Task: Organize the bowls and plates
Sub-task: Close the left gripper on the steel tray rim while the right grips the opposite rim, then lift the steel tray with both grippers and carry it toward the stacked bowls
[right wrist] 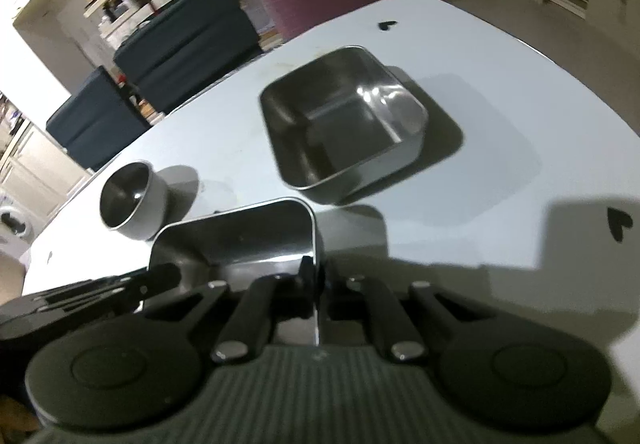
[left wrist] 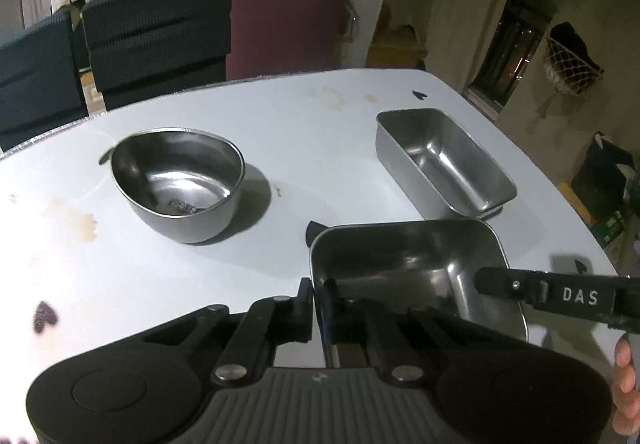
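A rectangular steel tray (left wrist: 404, 260) sits nearest on the white table (left wrist: 280, 111). My left gripper (left wrist: 318, 290) is shut on its left wall, one finger inside and one outside. My right gripper (left wrist: 494, 282) reaches in from the right, and in the right wrist view it (right wrist: 318, 270) is shut on the right wall of the same tray (right wrist: 240, 236). The left gripper (right wrist: 162, 278) shows at that tray's far side. A round steel bowl (left wrist: 180, 183) (right wrist: 132, 199) stands apart to the left. A second rectangular steel tray (left wrist: 444, 163) (right wrist: 344, 123) lies further back on the right.
Dark heart stickers (left wrist: 44, 318) (right wrist: 618, 226) and brown stains (left wrist: 84, 224) mark the tabletop. Dark blue chairs (left wrist: 156, 35) and a maroon one (left wrist: 284, 19) stand behind the far edge. The table's right edge (left wrist: 560, 179) drops off close to the trays. A person's fingers (left wrist: 624, 376) show at right.
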{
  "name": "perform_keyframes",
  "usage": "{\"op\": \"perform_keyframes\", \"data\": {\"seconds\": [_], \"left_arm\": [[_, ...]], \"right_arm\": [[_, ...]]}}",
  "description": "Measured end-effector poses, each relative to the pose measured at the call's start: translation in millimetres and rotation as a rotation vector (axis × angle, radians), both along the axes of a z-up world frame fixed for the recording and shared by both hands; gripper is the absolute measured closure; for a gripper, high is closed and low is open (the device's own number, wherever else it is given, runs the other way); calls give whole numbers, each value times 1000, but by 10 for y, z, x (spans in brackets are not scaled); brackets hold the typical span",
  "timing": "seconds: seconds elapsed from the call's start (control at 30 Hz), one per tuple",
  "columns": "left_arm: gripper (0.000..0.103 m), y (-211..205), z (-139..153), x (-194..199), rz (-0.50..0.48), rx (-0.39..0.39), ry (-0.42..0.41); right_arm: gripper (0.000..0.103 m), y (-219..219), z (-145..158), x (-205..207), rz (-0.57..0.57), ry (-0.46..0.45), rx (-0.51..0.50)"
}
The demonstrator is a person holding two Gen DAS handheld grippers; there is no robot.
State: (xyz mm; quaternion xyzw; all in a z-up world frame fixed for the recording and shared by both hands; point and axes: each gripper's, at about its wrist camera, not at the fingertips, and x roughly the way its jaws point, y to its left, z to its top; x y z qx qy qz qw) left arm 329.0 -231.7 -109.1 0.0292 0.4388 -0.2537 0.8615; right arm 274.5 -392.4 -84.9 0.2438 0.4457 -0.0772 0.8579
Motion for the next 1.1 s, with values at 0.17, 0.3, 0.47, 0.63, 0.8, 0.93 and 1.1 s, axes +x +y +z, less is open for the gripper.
{"op": "perform_keyframes", "data": {"seconds": [0.17,0.3,0.47,0.63,0.8,0.93,1.1], "left_arm": [[97,140,215,-127,3,-23,-22],[96,309,411,-287,24,-34,-39],[96,534,581,-525,42,-38,-46],[96,743,650,-757,75,-45,-15],[96,866,644,-949,95,-52,26],[96,882,540,-1082,85,-42,65],[95,838,364,-1214,50,0,97]], "right_arm": [[98,26,93,-25,24,-25,-8],[98,53,233,-89,49,-71,16],[98,236,429,-227,124,-117,9],[97,395,576,-418,199,-140,10],[97,524,622,-618,246,-134,13],[97,585,611,-737,278,-120,4],[97,643,570,-847,315,-84,-33]]}}
